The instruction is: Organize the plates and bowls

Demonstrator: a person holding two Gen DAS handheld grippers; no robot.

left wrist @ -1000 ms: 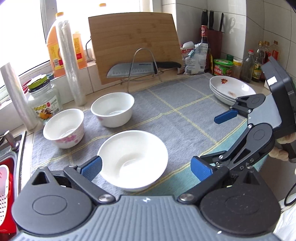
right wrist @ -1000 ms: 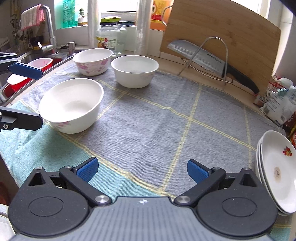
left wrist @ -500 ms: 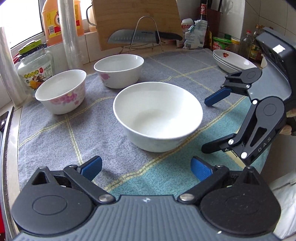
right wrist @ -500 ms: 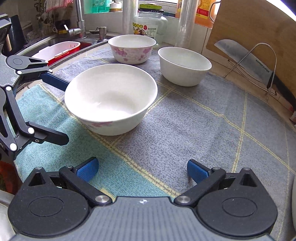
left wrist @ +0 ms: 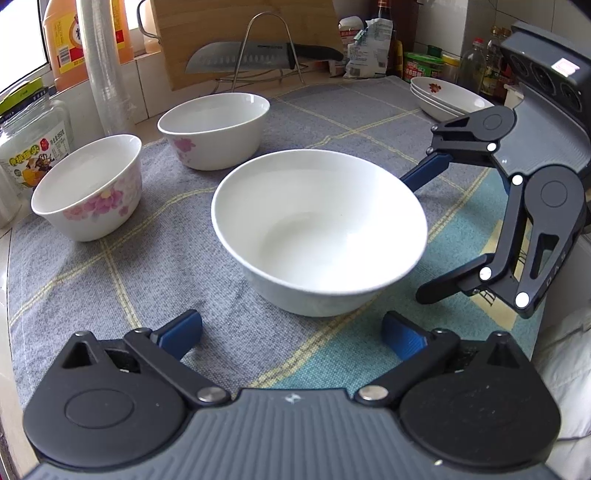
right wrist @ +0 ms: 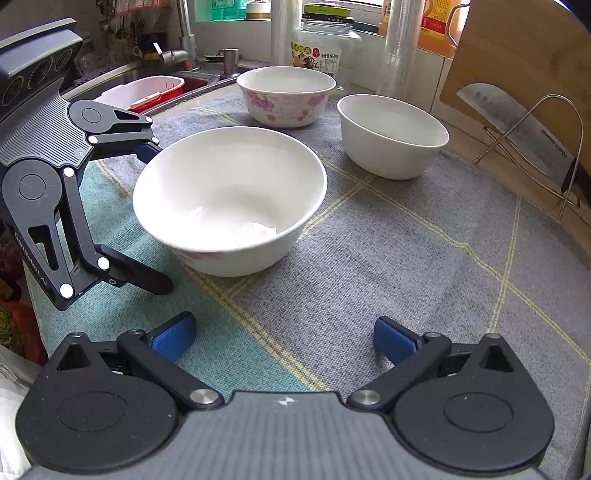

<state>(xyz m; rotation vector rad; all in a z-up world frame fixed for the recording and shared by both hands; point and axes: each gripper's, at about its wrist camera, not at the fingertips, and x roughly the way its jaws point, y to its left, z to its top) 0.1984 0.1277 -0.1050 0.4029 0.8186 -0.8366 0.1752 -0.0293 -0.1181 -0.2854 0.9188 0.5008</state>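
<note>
Bowls: three, namely one large white bowl (left wrist: 319, 230), one white bowl (left wrist: 214, 129) with a single flower, and one floral bowl (left wrist: 88, 186). Plates: one stack (left wrist: 448, 98), apparently three. Grippers: two. Knife (left wrist: 258, 57): one. Cutting board (left wrist: 236, 26): one.

Home kitchen: sink (right wrist: 192, 79), knife (left wrist: 258, 57), oil bottle (left wrist: 64, 40).

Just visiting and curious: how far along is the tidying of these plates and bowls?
Done: the plates sit stacked. In hand: nothing yet; the left gripper and right gripper are open on either side of the big bowl. Left: the flowered bowl and the white bowl stand apart, unstacked.
</note>
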